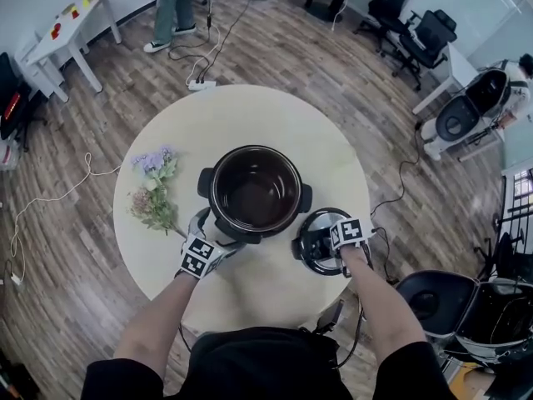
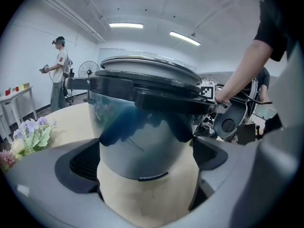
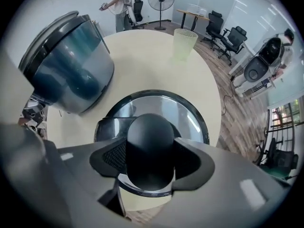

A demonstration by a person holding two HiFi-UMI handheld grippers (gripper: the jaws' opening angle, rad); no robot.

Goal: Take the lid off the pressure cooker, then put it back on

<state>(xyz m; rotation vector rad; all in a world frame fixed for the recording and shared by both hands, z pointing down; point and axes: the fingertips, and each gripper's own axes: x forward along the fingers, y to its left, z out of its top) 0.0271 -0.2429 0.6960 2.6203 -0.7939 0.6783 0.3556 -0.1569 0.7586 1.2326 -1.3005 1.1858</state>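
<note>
On table (image 1: 250, 111), cooker (image 1: 254, 192) centre, lid (image 1: 315, 244) right, flowers (image 1: 154, 192) left

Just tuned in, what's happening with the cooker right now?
The pot stands open on the table. The lid lies on the table to its right, with the right hand-held gripper shut on its knob. The left hand-held gripper is open at the pot's near side.

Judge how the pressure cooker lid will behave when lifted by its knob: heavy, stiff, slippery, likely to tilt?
The lid looks like polished metal: probably stiff and heavy for its size. Its rounded knob looks smooth, so it might slip in the right gripper unless squeezed firmly. The black handle block on one side may tilt it slightly.
</note>
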